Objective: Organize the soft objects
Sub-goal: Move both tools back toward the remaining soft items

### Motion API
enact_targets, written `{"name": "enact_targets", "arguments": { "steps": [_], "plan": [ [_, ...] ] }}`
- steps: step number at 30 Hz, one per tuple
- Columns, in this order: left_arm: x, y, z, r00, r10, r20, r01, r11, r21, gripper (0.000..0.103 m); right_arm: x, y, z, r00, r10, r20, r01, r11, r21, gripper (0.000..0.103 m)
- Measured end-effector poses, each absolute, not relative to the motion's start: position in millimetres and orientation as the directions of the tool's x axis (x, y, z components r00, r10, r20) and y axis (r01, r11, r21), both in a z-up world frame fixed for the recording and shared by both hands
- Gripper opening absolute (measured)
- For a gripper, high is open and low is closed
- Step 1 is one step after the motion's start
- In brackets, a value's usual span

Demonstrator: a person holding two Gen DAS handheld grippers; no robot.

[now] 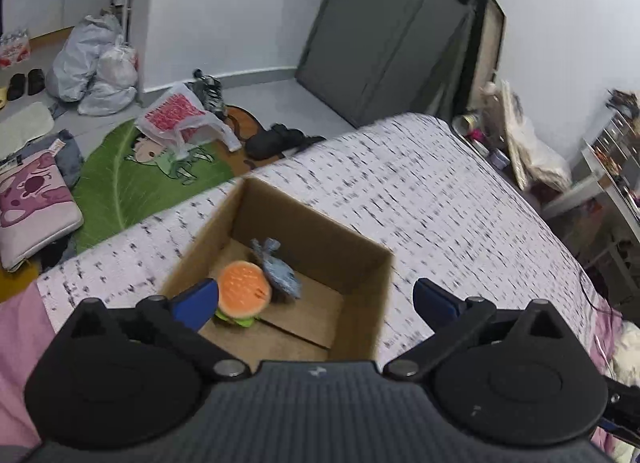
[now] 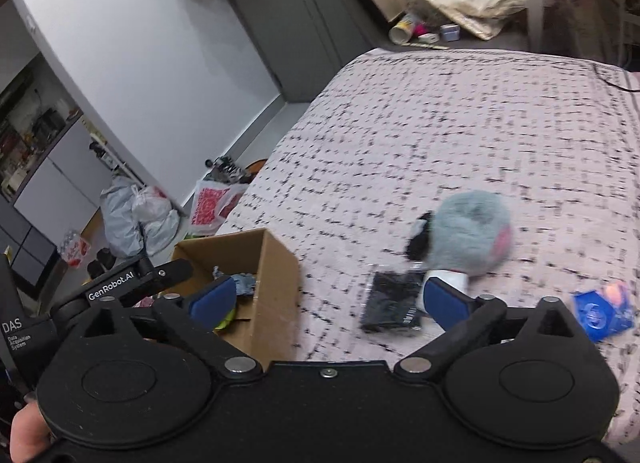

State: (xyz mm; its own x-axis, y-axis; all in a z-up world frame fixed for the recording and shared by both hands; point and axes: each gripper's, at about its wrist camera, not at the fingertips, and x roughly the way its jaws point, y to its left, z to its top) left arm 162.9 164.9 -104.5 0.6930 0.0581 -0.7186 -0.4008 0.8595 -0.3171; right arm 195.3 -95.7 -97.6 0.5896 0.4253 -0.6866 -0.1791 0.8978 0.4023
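Observation:
An open cardboard box (image 1: 352, 263) stands on the bed. In it lie an orange plush burger (image 1: 244, 289) and a grey-blue plush fish (image 1: 280, 273). My left gripper (image 1: 316, 299) is open and empty above the box. In the right wrist view the box (image 2: 272, 263) is at the left. A fluffy grey plush (image 2: 470, 237) with black and white parts, a flat black packet (image 2: 394, 301) and a blue packet (image 2: 604, 313) lie on the bed. My right gripper (image 2: 324, 299) is open and empty above the bed, between the box and the black packet.
The bed has a white cover with black flecks (image 1: 420, 191) and a pink sheet (image 1: 20, 335). On the floor at the left lie plastic bags (image 1: 96, 63), a green mat (image 1: 132, 179) and black shoes (image 1: 280, 139). A grey door (image 1: 380, 23) stands beyond.

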Motion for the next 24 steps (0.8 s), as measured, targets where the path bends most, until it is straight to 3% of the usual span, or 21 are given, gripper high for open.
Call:
{"name": "enact_targets", "arguments": {
  "steps": [10, 24],
  "plan": [
    [150.2, 118.8, -82.8, 0.728, -0.002, -0.685, -0.316, 0.886, -0.339, 0.103, 175.8, -152.4, -86.8, 0.610, 0.431, -0.666, -0.164, 0.890, 0.426, 0.103],
    [135.0, 72.3, -70.9, 0.660, -0.017, -0.751, -0.301, 0.910, -0.285, 0.102, 159.8, -232.6, -89.4, 0.629, 0.430, -0.648, -0.098, 0.870, 0.483, 0.103]
  ]
}}
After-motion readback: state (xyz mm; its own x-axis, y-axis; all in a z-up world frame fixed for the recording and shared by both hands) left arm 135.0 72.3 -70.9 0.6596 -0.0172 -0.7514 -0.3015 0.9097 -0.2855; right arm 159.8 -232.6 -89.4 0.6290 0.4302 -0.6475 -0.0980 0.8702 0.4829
